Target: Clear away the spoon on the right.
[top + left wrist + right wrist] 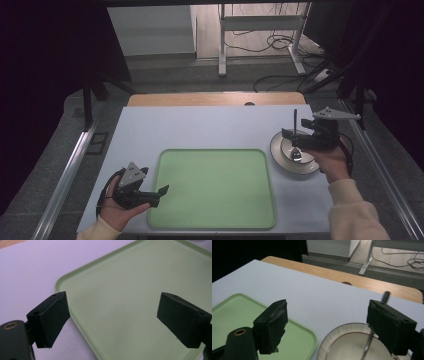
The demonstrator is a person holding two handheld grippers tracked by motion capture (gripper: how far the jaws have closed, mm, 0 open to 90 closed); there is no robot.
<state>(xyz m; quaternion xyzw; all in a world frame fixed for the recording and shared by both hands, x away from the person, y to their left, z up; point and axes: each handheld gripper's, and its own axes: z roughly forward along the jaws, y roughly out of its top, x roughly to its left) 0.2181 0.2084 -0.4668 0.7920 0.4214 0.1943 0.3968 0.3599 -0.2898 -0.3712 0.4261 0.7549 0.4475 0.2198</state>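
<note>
Tray [215, 187] is my landmark here, the green one sitting mid-table with nothing on it. Right gripper [305, 137] hovers off the tray's right side, directly over the plate [280, 150], jaws spread wide with nothing between them. A spoon [296, 150] rests in that plate, bowl end down in the dish and its dark handle sticking up toward the far edge of the table. From the right gripper view the handle rises just beside one jaw, more behind it than between the two, so no grip yet.

Left gripper [152, 196] sits at the tray's near-left corner, also wide open and holding nothing, jaws aimed across the tray surface.

My read: this looks like the approach stage of picking up the spoon, probably to move stuff onto the tray. Next move needs the right gripper to shift so the handle sits squarely between the jaws, then squeeze. That handle is thin and tilted, so an off-centre pinch could just tip it over.
</note>
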